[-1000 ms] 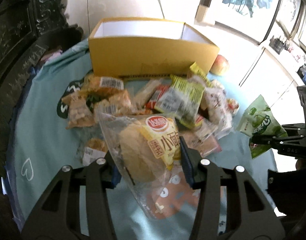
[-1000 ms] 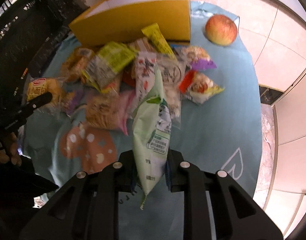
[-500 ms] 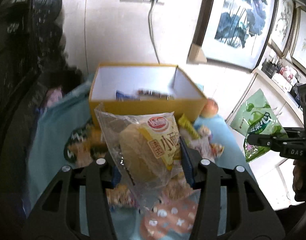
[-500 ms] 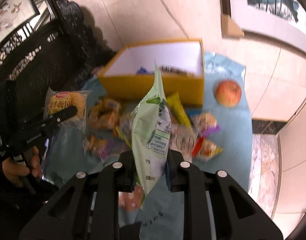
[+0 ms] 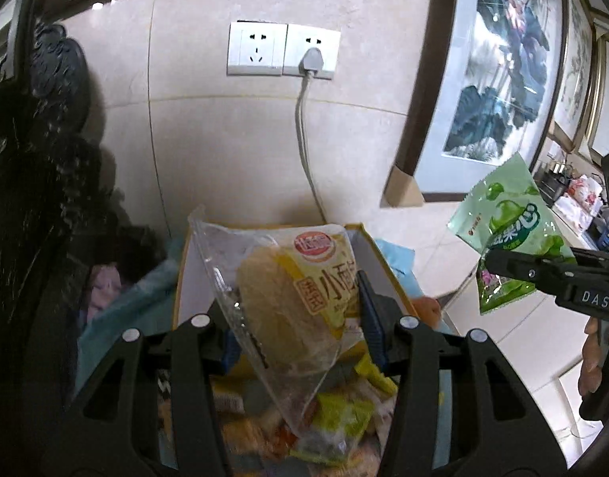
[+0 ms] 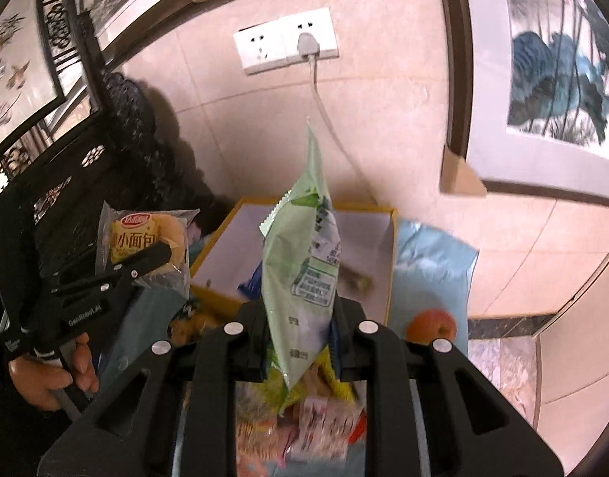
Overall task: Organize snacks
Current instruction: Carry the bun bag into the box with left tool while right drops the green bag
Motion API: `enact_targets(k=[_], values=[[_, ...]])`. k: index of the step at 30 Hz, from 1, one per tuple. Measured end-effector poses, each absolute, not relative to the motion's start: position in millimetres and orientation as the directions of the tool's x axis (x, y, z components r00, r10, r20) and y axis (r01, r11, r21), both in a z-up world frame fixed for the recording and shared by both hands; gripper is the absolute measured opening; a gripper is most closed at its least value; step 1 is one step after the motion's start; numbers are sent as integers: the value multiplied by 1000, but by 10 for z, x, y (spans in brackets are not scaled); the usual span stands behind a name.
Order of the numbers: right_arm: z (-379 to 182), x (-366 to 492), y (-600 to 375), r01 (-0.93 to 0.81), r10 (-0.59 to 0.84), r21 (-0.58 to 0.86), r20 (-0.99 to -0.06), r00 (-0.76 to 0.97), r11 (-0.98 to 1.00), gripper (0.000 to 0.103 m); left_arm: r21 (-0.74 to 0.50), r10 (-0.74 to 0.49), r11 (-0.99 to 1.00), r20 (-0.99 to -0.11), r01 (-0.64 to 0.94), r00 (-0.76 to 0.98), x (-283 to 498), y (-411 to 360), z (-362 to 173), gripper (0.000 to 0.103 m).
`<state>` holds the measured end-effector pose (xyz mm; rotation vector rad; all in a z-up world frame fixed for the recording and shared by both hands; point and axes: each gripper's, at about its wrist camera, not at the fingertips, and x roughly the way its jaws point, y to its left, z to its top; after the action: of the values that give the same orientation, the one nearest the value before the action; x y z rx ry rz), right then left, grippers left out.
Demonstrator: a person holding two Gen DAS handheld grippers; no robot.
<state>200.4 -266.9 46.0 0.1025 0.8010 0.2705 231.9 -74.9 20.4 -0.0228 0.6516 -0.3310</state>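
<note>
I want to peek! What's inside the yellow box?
In the yellow box you can see a blue wrapper and a dark snack. The held green packet hides the middle.

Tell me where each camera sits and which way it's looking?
Left wrist: sits on the left gripper, looking along its fingers at the bun pack, box and wall; the right gripper and some fingers show at right.
Right wrist: sits on the right gripper, looking past the green bag at the box and apple; the left gripper and hand show at left.
Shared: box, both snacks, wall socket.
</note>
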Motion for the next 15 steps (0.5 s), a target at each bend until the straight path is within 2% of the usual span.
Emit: enact_targets(k=[9, 10, 11, 12, 13, 15], values=[[438, 2749, -2524, -187, 243, 157, -696, 676, 970, 25, -81, -261, 960, -600, 267, 756, 2914, -818, 183, 51], [417, 2822, -2517, -183, 240, 157, -696, 677, 971, 30, -68, -241, 965, -609, 253, 755, 3007, -823, 149, 56], [369, 2920, -2507, -176, 227, 145, -705, 672, 974, 41, -53, -218, 970, -628, 239, 747, 3101, -827, 92, 65], [331, 2976, -2503, -159, 196, 119, -712, 674, 980, 61, -43, -192, 975, -649, 216, 737, 3184, -820, 25, 87], [294, 3014, -2502, -141, 163, 90, -715, 680, 986, 65, -31, -150, 984, -661, 173, 736, 3248, -781, -50, 92], [193, 3044, -2530, -131, 148, 81, -731, 666, 988, 65, -39, -137, 988, -674, 150, 726, 3281, -711, -148, 92]])
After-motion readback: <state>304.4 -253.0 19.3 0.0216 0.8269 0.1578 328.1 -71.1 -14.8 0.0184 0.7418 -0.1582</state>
